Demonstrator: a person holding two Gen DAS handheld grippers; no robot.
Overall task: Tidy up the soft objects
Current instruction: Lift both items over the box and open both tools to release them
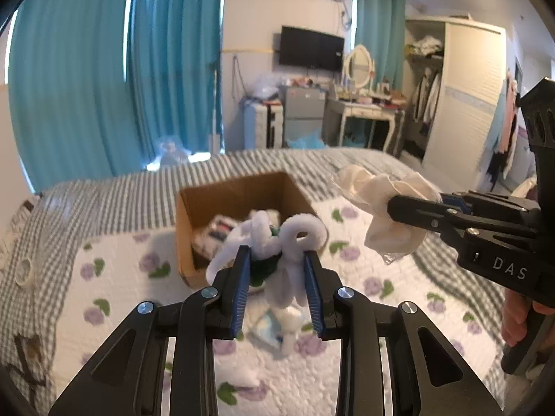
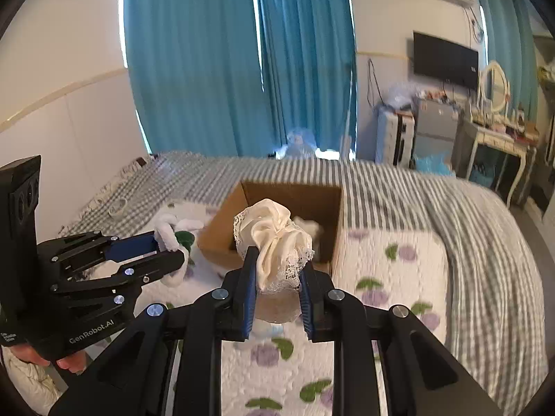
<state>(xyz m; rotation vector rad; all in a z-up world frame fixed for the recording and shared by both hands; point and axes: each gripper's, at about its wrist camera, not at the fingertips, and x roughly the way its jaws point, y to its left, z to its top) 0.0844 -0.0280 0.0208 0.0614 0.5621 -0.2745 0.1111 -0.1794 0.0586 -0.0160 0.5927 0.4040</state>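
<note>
Left tool (image 1: 277, 260) held level, pointing forward, blue pads (image 1: 241, 287) pinched onto a white fuzzy flower (image 1: 291, 239). Right tool (image 2: 279, 270) alongside, raised slightly higher, pads closed on a cream scrunchie (image 2: 274, 239). Person's fingers (image 1: 517, 322) wrap the right handle.

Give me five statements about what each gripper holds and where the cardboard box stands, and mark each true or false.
1. The left gripper is shut on a white fuzzy flower. True.
2. The right gripper is open with nothing in it. False: it is shut on a cream scrunchie.
3. The cardboard box sits on the bed, open at the top. True.
4. The cream scrunchie already lies inside the box. False: it is held in the air in front of the box.
5. The curtains behind the bed are red. False: they are blue.
</note>
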